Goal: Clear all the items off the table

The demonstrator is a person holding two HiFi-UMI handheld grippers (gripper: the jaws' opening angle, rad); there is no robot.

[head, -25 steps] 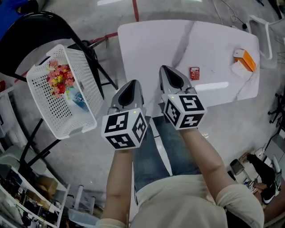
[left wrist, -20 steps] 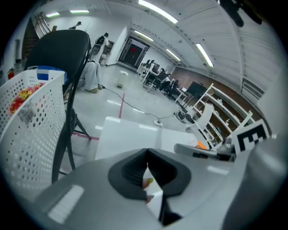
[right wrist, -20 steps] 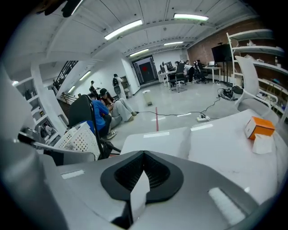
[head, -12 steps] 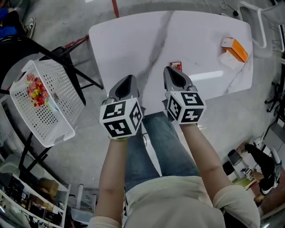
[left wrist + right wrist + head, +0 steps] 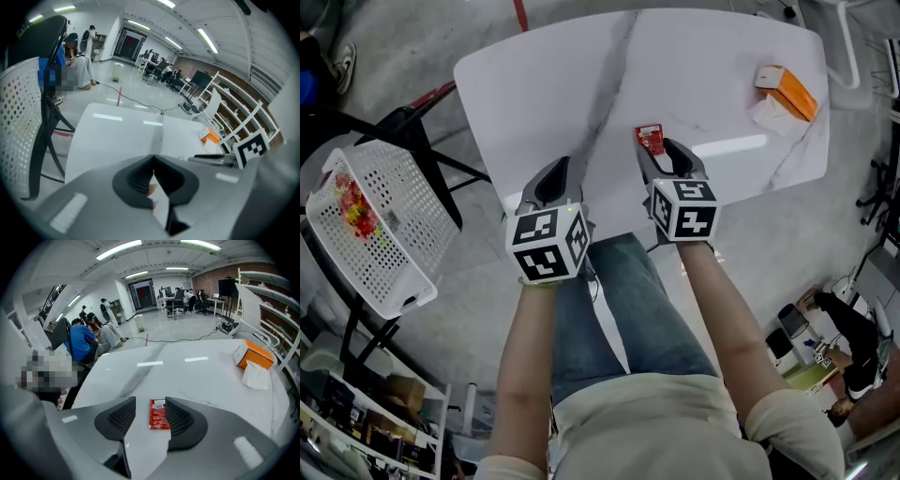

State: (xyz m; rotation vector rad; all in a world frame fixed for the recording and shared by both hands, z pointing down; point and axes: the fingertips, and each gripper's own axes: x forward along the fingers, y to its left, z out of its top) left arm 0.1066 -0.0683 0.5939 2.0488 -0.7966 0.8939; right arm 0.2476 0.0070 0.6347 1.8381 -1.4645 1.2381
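Observation:
A small red packet [image 5: 650, 138] lies flat on the white marble table [image 5: 581, 84] near its front edge. My right gripper [image 5: 658, 150] is low over it and its jaws have just been opening. In the right gripper view the red packet [image 5: 159, 414] lies between the open right gripper [image 5: 150, 403] jaws, and the pads do not press on it. My left gripper [image 5: 557, 171] hangs over the table's front edge to the left, apart from the packet. Seen from its own camera, the left gripper [image 5: 153, 159] has its tips touching, with nothing held.
An orange box [image 5: 786, 89] and a white tissue [image 5: 766, 114] lie at the table's far right corner. A white perforated basket [image 5: 384, 244] with colourful items inside sits on a black chair [image 5: 403, 131] to the left. People sit in the room beyond the table.
Both grippers have moved forward and down over the table. The right one has gone from shut to open and now stands around the red packet.

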